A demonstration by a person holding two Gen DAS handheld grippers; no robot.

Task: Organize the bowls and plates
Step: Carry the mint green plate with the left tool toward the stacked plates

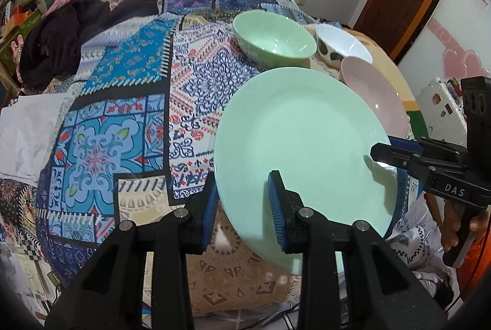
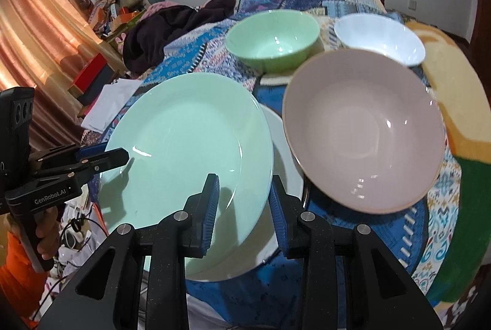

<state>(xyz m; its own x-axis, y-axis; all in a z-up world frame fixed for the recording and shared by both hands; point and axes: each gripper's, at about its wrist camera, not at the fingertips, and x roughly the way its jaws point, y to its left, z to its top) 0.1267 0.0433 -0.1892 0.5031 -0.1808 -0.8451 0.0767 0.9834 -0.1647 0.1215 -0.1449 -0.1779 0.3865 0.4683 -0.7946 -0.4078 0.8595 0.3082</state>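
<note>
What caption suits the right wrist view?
Both grippers hold a mint-green plate by its rim over a white plate, beside three bowls.

My two claws are matte black plastic with ribbed blue pads and round silver screws. The left claw (image 2: 118,159) carries white lettering "GenRobot.AI"; the right claw (image 1: 383,153) reads "DAS". Each hand wears an orange sleeve (image 2: 15,278).

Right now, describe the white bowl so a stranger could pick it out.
On the patchwork cloth, three bowls cluster at the far end. The white bowl sits rightmost, beside the green bowl and behind the pink bowl. It alone has black spots outside.
</note>
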